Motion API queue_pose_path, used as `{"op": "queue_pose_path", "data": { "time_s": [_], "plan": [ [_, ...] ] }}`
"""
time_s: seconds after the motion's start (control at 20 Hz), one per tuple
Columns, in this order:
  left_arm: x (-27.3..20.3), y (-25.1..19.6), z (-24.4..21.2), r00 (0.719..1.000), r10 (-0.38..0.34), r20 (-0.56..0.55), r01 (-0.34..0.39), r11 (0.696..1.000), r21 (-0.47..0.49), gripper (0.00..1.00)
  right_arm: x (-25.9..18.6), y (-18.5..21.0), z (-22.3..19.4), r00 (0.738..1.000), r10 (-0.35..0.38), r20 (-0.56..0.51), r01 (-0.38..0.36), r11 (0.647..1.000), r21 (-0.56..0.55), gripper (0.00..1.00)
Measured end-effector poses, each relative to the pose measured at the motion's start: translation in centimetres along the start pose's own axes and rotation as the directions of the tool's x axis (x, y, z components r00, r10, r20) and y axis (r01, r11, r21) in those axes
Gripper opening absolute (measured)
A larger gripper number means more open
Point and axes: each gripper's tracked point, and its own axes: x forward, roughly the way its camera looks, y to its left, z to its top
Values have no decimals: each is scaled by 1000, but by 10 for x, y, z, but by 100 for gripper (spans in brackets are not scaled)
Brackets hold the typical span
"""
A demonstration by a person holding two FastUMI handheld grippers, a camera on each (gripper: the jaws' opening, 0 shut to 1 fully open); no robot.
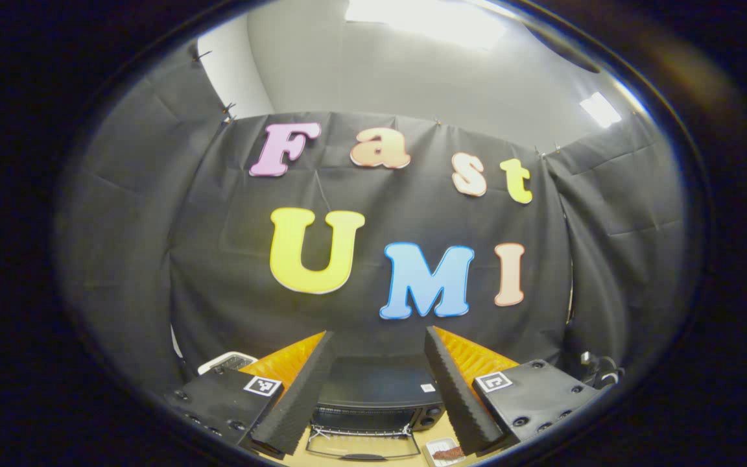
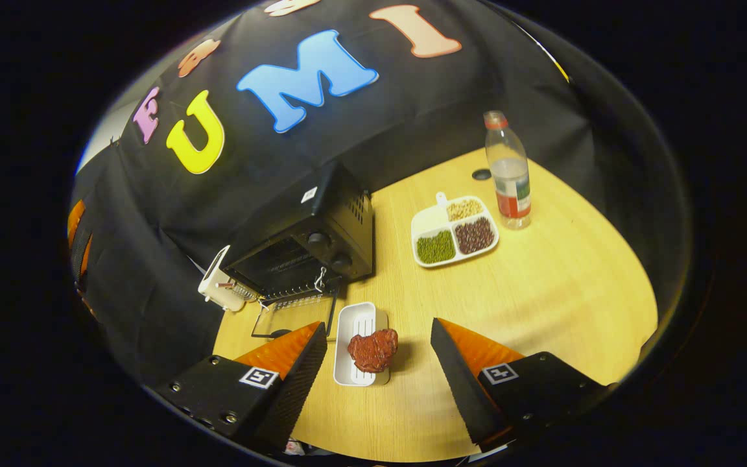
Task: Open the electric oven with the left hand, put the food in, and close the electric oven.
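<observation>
The oven door already lies open, folded down flat toward the bench, with the wire rack showing at the mouth. So the opening step looks done, and I judge the next step is to take the food.

In the right gripper view, the right gripper hangs above the bench with its fingers spread wide and nothing between them. The food, a dark red piece like meat, sits on the near end of a small white tray. It lies between the two fingers, a little closer to the left finger, and just ahead of the tips. The tray's long axis runs away from the fingers, toward the open door, which is just beyond the tray's far end. So the right gripper is the nearer one: it needs to go down and forward, close on the food, then carry it ahead and a little left into the oven.

In the left gripper view, the left gripper is also released, fingers apart and empty. The oven stands straight ahead between its fingers, the door lying below the tips, and the food on its tray is low down beside the right finger.

A divided dish with beans and a bottle stand well apart, ahead and to the right of the right fingers, out of the way.
</observation>
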Motion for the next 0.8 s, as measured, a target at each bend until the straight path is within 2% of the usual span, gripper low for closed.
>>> {"op": "queue_pose_path", "data": {
  "time_s": [0.2,0.45,0.55,0.6,0.65,0.75,0.8],
  "plan": [
    [-8,-9,36,999,21,39,-22,1000,15,98,25,-9,-33,996,77,-43,-73,992,99,98],
    [-7,-12,17,999,54,-9,-53,996,69,98,54,-12,-51,986,148,-80,-126,966,226,95],
    [-7,-17,11,998,64,-23,-62,996,61,88,67,-14,-58,984,146,-99,-119,964,239,95],
    [-7,-20,12,998,64,-21,-63,997,54,89,71,-14,-61,982,152,-113,-121,962,245,81],
    [-7,-20,13,998,68,-19,-67,996,53,90,74,-12,-63,979,162,-126,-126,959,255,80],
    [-8,-16,8,995,93,-25,-91,994,67,93,84,-10,-66,975,176,-138,-131,950,284,64],
    [-7,-15,4,994,107,-33,-104,992,72,93,80,-6,-60,974,190,-127,-143,941,308,49]
  ]
}}
